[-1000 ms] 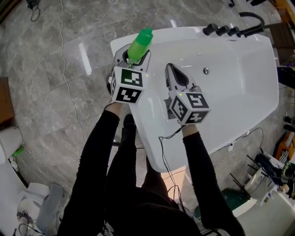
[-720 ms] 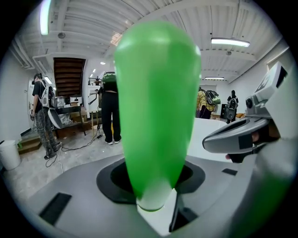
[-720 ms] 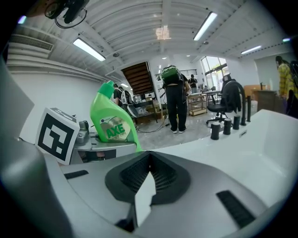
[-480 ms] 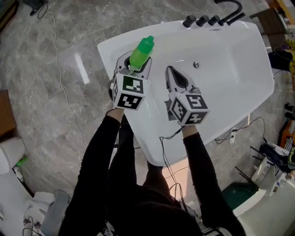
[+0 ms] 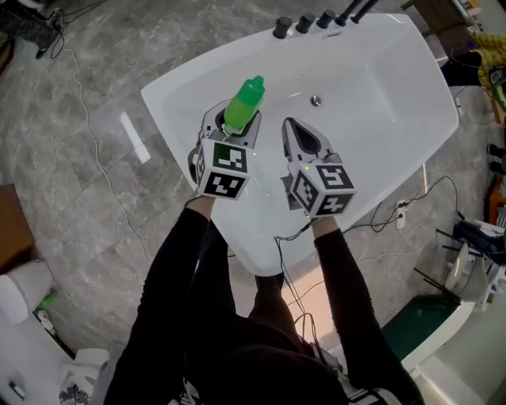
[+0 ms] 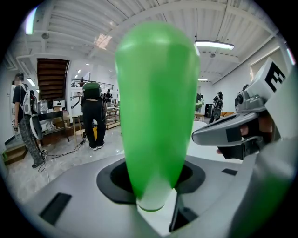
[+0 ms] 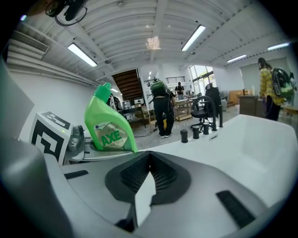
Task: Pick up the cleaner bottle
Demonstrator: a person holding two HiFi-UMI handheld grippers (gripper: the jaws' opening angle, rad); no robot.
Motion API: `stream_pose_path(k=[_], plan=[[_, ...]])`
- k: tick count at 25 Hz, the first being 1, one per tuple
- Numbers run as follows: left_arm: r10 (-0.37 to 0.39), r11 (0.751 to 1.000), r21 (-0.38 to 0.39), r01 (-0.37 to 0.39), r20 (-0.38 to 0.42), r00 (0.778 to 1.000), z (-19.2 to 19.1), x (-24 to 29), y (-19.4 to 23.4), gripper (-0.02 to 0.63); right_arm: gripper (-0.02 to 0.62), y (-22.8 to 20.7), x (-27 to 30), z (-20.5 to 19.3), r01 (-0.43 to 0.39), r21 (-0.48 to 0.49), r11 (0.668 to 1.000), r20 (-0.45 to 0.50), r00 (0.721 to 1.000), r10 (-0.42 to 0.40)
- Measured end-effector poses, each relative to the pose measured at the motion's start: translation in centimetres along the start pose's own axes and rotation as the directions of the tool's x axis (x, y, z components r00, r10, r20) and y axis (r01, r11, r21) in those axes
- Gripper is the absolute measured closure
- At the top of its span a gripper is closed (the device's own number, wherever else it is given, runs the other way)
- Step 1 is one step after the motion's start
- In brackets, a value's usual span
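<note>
The green cleaner bottle [image 5: 243,101] stands upright between the jaws of my left gripper [image 5: 231,125], which is shut on its lower body. It hangs in the air above the left part of the white bathtub [image 5: 387,119]. In the left gripper view the bottle [image 6: 156,102] fills the middle of the picture. My right gripper [image 5: 289,124] is beside it on the right, jaws shut with nothing in them. The right gripper view shows the bottle [image 7: 108,124] at the left with its label readable.
Black taps [image 5: 304,22] stand on the tub's far rim and a drain [image 5: 315,100] sits in its wall. Cables run over the grey stone floor [image 5: 79,150]. A white toilet [image 5: 17,294] is at the lower left. People [image 6: 93,116] stand in the background.
Both grippers have travelled from the tub's left corner to further over the tub. The bottle has gone along in the left gripper, still upright.
</note>
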State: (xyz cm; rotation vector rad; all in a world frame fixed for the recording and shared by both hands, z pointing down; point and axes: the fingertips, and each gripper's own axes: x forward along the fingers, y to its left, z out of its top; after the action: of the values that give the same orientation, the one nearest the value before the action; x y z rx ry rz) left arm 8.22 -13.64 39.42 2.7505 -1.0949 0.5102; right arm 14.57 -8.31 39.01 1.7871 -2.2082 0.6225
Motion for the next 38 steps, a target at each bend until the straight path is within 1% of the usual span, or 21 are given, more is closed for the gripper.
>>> stream_pose_path(k=[11, 22, 31, 38], plan=[[-0.103, 0.994, 0.04, 0.103, -0.002, 0.995, 1.0, 0.8, -8.1, 0.41, 0.594, -4.8, -6.4, -0.9, 0.098, 0.037, 0.994, 0.024, 0.995, -0.099], [-0.183, 0.98, 0.078, 0.184, -0.017, 0.983, 1.4, 1.3, -14.9, 0.41, 0.594, -8.5, -11.6, -2.1, 0.162, 0.075, 0.984, 0.042, 0.985, -0.165], [-0.231, 0.967, 0.103, 0.233, -0.025, 0.973, 1.7, 1.7, -19.3, 0.41, 0.594, -10.9, -15.0, -3.2, 0.2, 0.098, 0.975, 0.054, 0.977, -0.206], [-0.259, 0.958, 0.115, 0.261, -0.032, 0.965, 1.8, 2.1, -21.4, 0.41, 0.594, -11.9, -16.2, -3.7, 0.208, 0.112, 0.972, 0.052, 0.975, -0.215]])
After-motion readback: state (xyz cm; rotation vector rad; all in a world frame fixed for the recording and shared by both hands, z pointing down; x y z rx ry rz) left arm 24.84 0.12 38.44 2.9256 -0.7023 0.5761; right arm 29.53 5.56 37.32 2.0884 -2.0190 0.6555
